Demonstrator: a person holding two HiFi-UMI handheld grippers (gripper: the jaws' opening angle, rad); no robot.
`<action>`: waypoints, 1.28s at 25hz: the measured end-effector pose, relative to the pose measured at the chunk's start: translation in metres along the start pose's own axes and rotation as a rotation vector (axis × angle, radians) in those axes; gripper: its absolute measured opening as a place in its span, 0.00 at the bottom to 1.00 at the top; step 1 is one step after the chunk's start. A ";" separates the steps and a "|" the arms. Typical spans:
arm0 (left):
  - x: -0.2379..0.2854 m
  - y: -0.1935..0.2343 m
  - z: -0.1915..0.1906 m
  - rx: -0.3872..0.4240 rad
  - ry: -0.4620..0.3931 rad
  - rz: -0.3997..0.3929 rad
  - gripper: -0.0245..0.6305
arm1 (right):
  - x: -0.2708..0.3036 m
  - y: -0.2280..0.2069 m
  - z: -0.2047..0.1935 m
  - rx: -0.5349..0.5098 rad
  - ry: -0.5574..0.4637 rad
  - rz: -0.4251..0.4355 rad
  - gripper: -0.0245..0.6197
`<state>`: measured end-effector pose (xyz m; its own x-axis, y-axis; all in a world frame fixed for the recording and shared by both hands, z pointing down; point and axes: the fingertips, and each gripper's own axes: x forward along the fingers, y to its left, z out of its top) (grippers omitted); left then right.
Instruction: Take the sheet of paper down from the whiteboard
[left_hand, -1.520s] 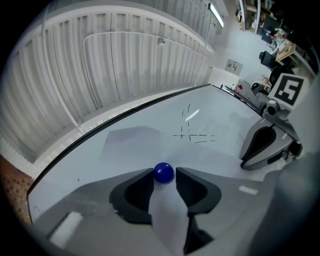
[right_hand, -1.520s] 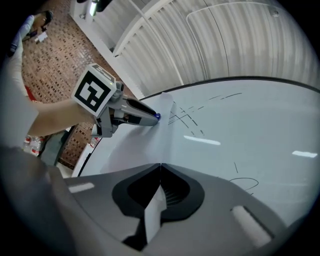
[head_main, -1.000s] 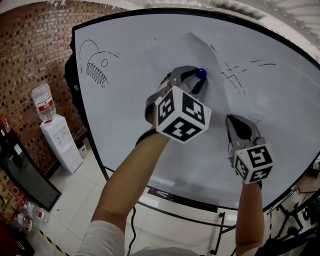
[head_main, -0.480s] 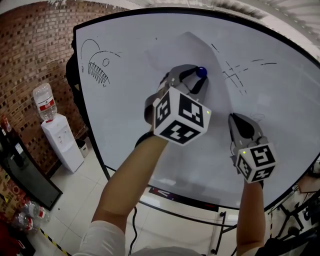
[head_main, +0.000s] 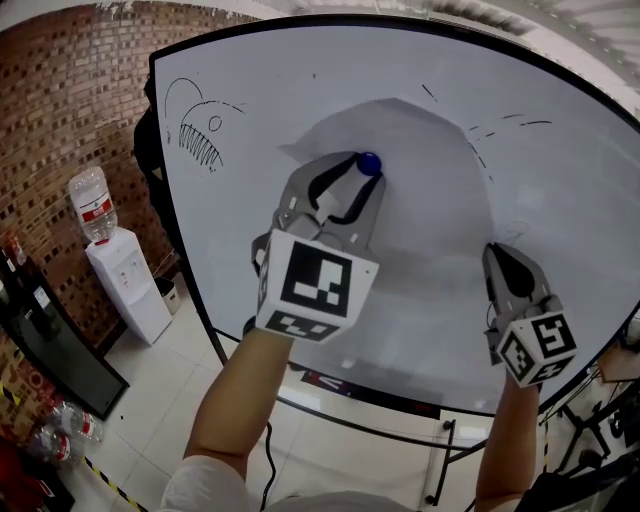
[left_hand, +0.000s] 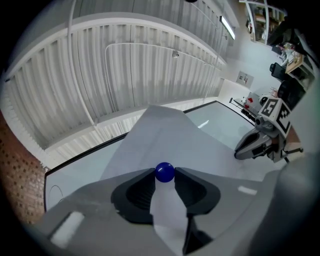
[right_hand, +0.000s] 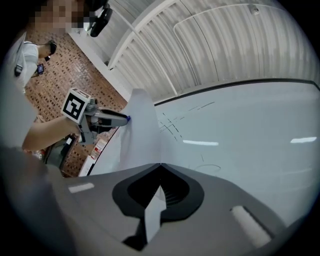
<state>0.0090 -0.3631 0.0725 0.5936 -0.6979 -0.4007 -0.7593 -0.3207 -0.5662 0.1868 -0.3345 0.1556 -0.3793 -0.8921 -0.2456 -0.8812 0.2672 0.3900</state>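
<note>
Sheet of white paper (head_main: 425, 175) (right_hand: 142, 131) bulges off large black-framed whiteboard (head_main: 240, 240), spanning between both grippers. Left gripper (head_main: 362, 166) (left_hand: 165, 173): jaws partly spread, clamped on small blue ball magnet (head_main: 369, 163) (left_hand: 164, 172) near sheet's top. Right gripper (head_main: 497, 250) (right_hand: 160, 165): jaws fully together, pinching sheet's lower right edge.

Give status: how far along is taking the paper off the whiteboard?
Done: the left gripper has the blue magnet pinched between its jaws, and the paper bulges away from the whiteboard, so it looks unpinned. In hand: the right gripper is shut on an edge of the paper. Left: pull the paper fully clear; it hangs close in front of the whiteboard.
</note>
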 end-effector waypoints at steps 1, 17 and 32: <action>-0.009 -0.001 -0.005 -0.013 0.005 0.001 0.24 | -0.007 -0.002 -0.005 0.011 0.006 -0.005 0.05; -0.122 -0.065 -0.131 -0.366 0.204 0.009 0.24 | -0.145 -0.020 -0.076 0.173 0.060 -0.160 0.05; -0.151 -0.124 -0.189 -0.447 0.342 -0.063 0.24 | -0.196 -0.009 -0.151 0.189 0.186 -0.251 0.05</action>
<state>-0.0371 -0.3394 0.3395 0.5776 -0.8126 -0.0780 -0.8086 -0.5564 -0.1915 0.3117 -0.2174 0.3342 -0.1018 -0.9848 -0.1410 -0.9835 0.0783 0.1633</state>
